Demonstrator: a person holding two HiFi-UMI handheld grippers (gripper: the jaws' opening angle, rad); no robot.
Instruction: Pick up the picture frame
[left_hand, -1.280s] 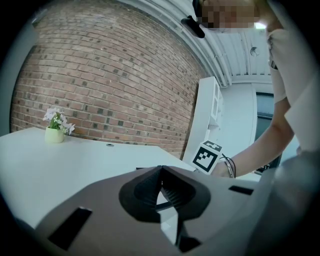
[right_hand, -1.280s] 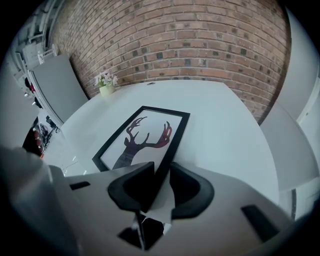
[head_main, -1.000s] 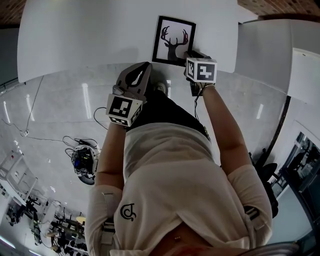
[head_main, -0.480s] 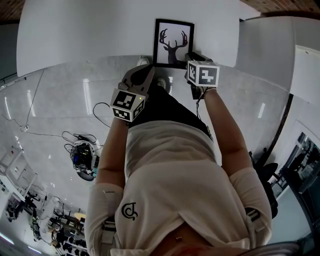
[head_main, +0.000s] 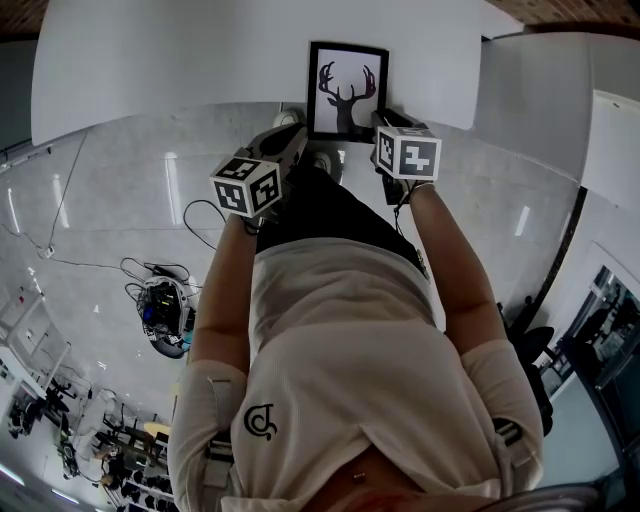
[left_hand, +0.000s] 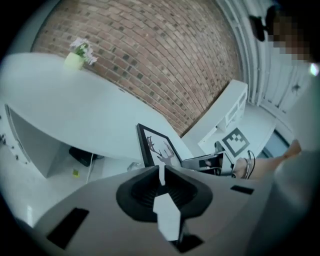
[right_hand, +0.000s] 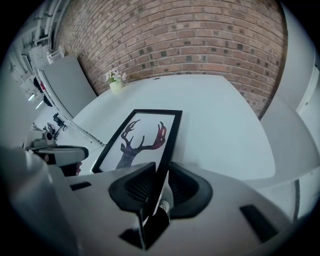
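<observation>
The left tongs (head_main: 290, 142) are sinking and rolling since a second ago, and are now hanging near the closest left corner of the picture frame (head_main: 347, 88). They are almost pressed together, just beginning to part, with nothing between them. The right tongs (head_main: 388, 122) are closing, pinching the frame's right edge. The frame is lying flat on the white table (head_main: 180, 70), just ahead of both tongs.
</observation>
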